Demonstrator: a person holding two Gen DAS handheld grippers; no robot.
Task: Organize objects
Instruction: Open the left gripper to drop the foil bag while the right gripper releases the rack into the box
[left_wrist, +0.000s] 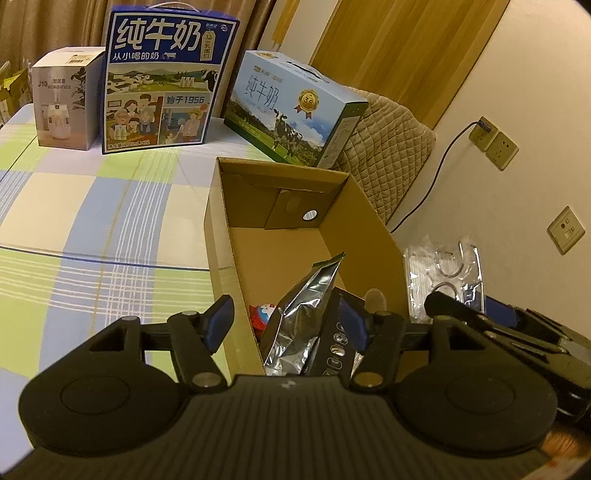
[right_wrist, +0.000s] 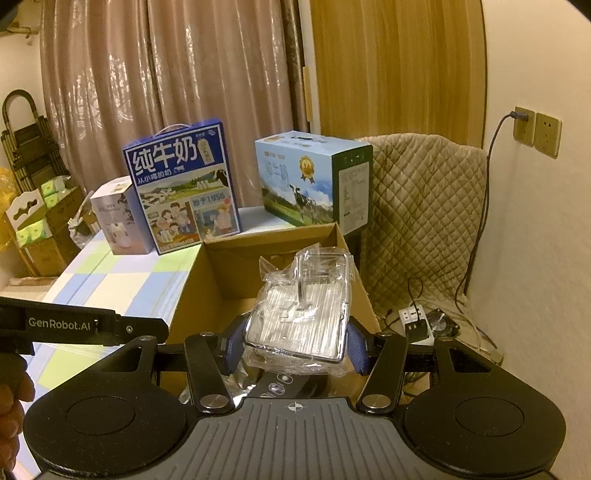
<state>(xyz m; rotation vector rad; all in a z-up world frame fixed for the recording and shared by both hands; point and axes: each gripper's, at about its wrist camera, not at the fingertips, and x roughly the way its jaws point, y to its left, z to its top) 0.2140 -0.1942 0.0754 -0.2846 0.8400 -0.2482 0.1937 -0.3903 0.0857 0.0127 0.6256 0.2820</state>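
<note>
Risk first: right gripper (right_wrist: 295, 341) is clamped on a clear ribbed plastic case in loose crinkly film (right_wrist: 301, 314), held above the open brown cardboard box (left_wrist: 373, 218); pads may be biting film only, so it could slide out or snag the box's near wall. Left gripper (left_wrist: 286, 319) sits wide apart, straddling that wall (holding nothing). Silver foil pouch (left_wrist: 299, 317) leans inside the box; the red item beside it is mostly hidden, and the box's near end is cut off.

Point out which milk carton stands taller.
The dark blue milk carton, upright between the white box and the lower light blue carton.
</note>
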